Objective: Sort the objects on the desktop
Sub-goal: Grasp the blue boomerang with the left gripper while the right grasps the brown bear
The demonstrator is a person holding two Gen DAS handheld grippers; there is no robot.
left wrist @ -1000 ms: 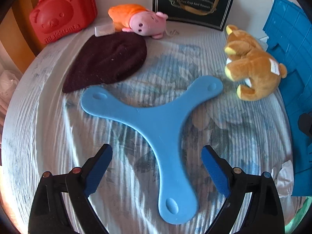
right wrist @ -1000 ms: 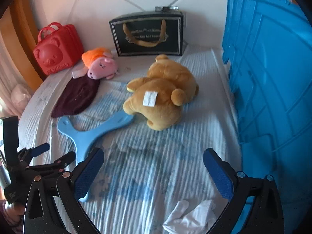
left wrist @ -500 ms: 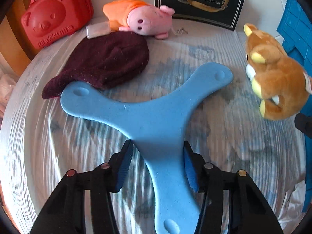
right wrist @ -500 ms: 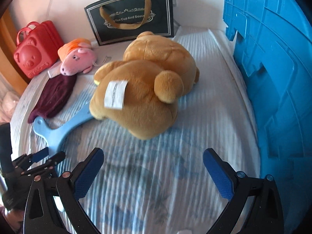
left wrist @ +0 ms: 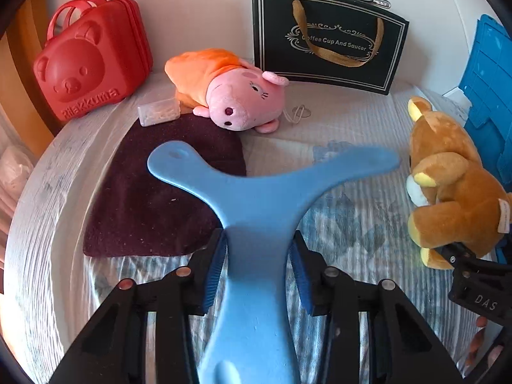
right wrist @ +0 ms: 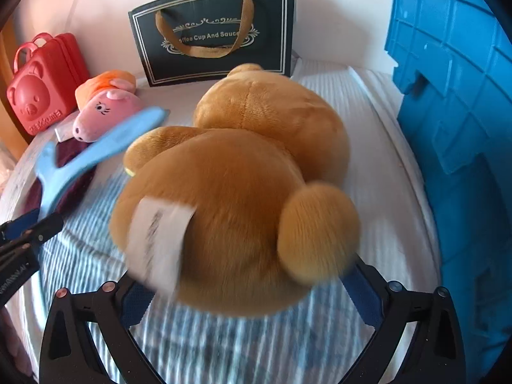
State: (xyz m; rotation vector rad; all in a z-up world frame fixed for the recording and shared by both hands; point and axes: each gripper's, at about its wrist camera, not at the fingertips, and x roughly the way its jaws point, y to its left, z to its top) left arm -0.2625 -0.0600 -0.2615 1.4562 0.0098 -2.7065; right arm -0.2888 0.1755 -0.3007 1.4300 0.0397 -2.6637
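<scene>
Between the blue pads of the left gripper (left wrist: 258,270): stem of blue three-armed boomerang (left wrist: 256,198), jaws closing, pads against both edges, two free arms raised over maroon knit cloth (left wrist: 153,198) and striped bedspread (left wrist: 352,230). Between the wide-open jaws of the right gripper (right wrist: 252,297): rear of brown plush bear (right wrist: 243,172), not clamped. Just beyond: pink plush pig (left wrist: 236,96), black gift bag (left wrist: 329,38).

In your right wrist view the brown plush bear (right wrist: 243,185) is motion-blurred, its tag text unreadable, and it hides both pads of the right gripper (right wrist: 246,291).
</scene>
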